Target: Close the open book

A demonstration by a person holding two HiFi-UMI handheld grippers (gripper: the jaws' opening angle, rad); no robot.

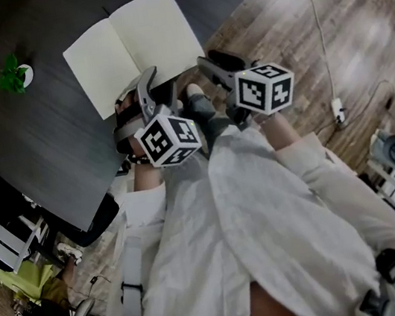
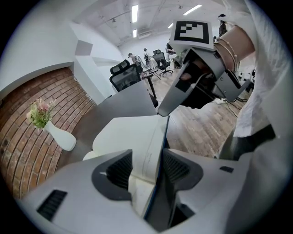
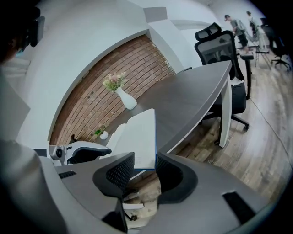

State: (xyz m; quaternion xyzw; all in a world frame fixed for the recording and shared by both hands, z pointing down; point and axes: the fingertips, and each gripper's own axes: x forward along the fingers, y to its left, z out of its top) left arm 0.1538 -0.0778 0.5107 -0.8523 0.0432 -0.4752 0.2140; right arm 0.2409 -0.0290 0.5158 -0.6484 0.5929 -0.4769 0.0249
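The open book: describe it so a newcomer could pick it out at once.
Find the dark grey table beside the wooden floor. At its near edge lies the open book, two cream pages facing up. It is broad, flat and pale, unlike the small green plant further along.

Light is even and soft here, coming off ceiling strip lights (image 2: 134,13) far overhead, and shadows stay faint. The head view runs dimmer: the dark table (image 1: 51,141) swallows light while the book (image 1: 134,47) pages glow palest. Both gripper views bend hard at the edges, the brick wall (image 3: 110,98) bowing, corners gone black. Fingers (image 2: 114,171) close to the lens go soft.
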